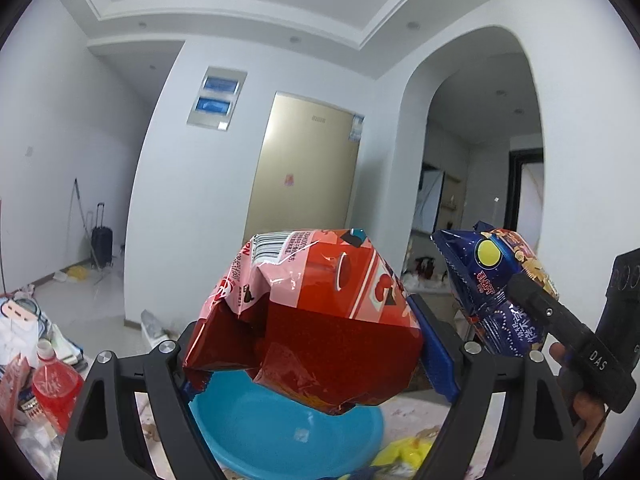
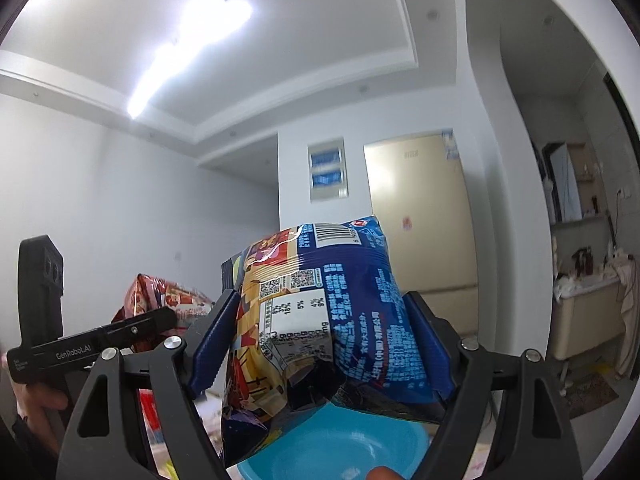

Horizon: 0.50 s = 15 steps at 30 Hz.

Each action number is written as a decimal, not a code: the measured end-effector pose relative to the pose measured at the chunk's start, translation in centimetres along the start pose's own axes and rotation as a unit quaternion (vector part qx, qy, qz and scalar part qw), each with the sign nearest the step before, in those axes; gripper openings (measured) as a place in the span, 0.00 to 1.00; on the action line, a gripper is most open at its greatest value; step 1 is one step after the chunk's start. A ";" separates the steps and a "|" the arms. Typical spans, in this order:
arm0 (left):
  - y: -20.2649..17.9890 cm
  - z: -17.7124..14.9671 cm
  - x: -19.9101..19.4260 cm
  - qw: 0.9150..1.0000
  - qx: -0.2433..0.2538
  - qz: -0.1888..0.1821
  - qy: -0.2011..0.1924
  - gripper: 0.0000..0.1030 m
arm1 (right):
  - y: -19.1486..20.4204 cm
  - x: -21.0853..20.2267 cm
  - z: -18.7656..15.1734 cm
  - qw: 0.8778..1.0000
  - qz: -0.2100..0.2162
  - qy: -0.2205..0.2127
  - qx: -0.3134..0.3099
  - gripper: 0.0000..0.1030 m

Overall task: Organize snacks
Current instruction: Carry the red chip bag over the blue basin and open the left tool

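Snack bags are held in both grippers, above a blue basin [image 1: 280, 432]. Nearest in the left wrist view, a red bag [image 1: 320, 332] is pinched between the blue pads of the left gripper [image 1: 308, 344]; its foil is crumpled and dented, glossy dark red below, pink and white above, with a barcode at the upper left. Nearest in the right wrist view, a blue bag [image 2: 340, 320] is clamped by the right gripper [image 2: 320, 344]; it is puffed and creased, with a barcode at the top, a white nutrition panel, QR codes and pale blue print. Each bag is seen from the other camera, just beside its neighbour. At the near left of the left view a red bottle [image 1: 54, 384] stands among clutter. Farther off, a gold fridge [image 1: 304, 176] is set against a white wall.
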<state>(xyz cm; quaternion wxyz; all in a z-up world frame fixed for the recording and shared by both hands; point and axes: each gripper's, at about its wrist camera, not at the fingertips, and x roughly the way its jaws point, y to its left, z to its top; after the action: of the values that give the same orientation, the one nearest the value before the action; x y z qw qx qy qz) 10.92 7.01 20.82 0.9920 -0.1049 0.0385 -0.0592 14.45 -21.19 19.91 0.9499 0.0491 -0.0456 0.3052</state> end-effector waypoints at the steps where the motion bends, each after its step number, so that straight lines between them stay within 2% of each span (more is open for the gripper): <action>1: 0.5 -0.4 0.8 1.000 -0.001 0.005 0.008 0.84 | -0.2 0.6 -0.7 1.000 0.002 0.010 0.003 0.78; 8: 2.0 -3.0 6.6 0.996 0.001 0.042 0.074 0.84 | -0.8 5.9 -4.8 0.994 -0.025 0.106 -0.005 0.78; 15: 2.8 -5.3 10.0 0.990 0.005 0.058 0.127 0.84 | -3.4 8.3 -7.5 0.982 -0.030 0.185 0.033 0.79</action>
<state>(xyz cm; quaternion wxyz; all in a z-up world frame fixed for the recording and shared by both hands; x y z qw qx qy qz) 20.64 7.36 14.42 0.9813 -0.0894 0.1697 -0.0144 23.61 -18.28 13.17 0.9485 0.0243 0.1424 0.2820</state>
